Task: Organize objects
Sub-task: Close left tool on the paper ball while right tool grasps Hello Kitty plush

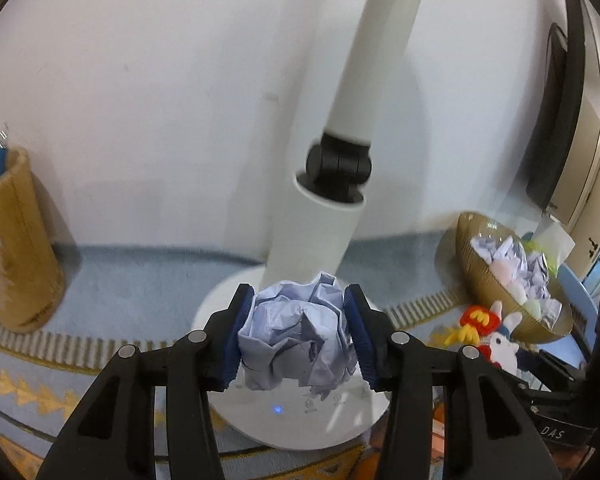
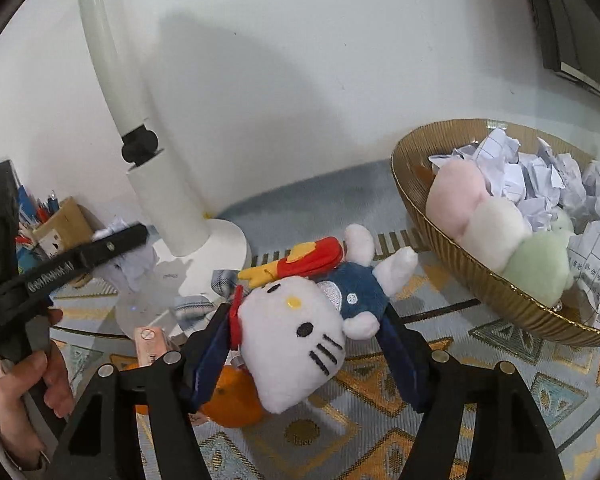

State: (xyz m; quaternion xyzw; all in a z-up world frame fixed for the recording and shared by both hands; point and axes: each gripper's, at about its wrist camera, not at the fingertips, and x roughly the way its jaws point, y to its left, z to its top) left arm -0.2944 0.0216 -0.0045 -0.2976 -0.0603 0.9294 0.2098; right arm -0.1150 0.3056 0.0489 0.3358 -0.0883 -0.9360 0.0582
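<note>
- My left gripper (image 1: 300,334) is clenched on a crumpled paper ball (image 1: 298,338); both blue pads (image 1: 238,344) press into its sides, and the ball is carried above the lamp base (image 1: 256,420).
- The lamp base is my landmark: a white round disc with a small blue light on its top face, and a white lamp post (image 1: 320,236) rising from it to a black hinge.
- My right gripper (image 2: 300,346) grasps a white cat plush toy (image 2: 296,336) by the head, right of the lamp base. One blue pad presses the bow side of the head, the other lies against the ear side. The toy's blue body and white legs point away from me.
- Below the toy, near the lamp base, I see an orange (image 2: 232,404) on the patterned table mat (image 2: 380,420).
- Further right of the lamp base stands a gold ribbed bowl (image 2: 496,304). It holds crumpled paper (image 2: 532,184) and a soft toy made of pink, white and green balls (image 2: 484,220).
- Left of the lamp base stands a tan pen holder (image 1: 18,248) with pens in it.
- In the right wrist view, a hand (image 2: 28,384) grips the handle of the left gripper, in front of the lamp base.
</note>
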